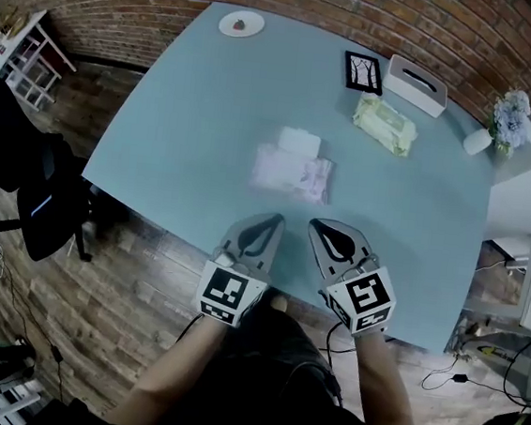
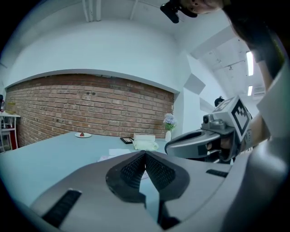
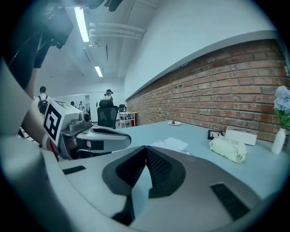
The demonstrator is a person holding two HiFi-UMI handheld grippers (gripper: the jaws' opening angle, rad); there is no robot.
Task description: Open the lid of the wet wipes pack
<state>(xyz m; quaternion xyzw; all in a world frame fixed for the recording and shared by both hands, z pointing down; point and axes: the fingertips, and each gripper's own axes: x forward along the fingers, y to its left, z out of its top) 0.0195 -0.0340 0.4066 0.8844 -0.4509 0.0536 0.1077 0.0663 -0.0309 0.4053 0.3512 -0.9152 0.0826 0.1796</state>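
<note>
pink wet wipes pack (image 1: 293,175) flat, long axis left-right, white lid (image 1: 299,142) far side

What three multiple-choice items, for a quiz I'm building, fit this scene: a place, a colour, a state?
1. Where on the table is the small plate? A) far-left corner B) near edge C) dead centre
2. What colour is the pack in the table's middle? A) green B) pink C) blue
3. How are the left tongs and right tongs? A) wide open B) gripping the pack C) shut, empty
A, it sits at the far-left corner in the head view; B, its wrapper is pink; C, each gripper view shows jaws together on nothing.
</note>
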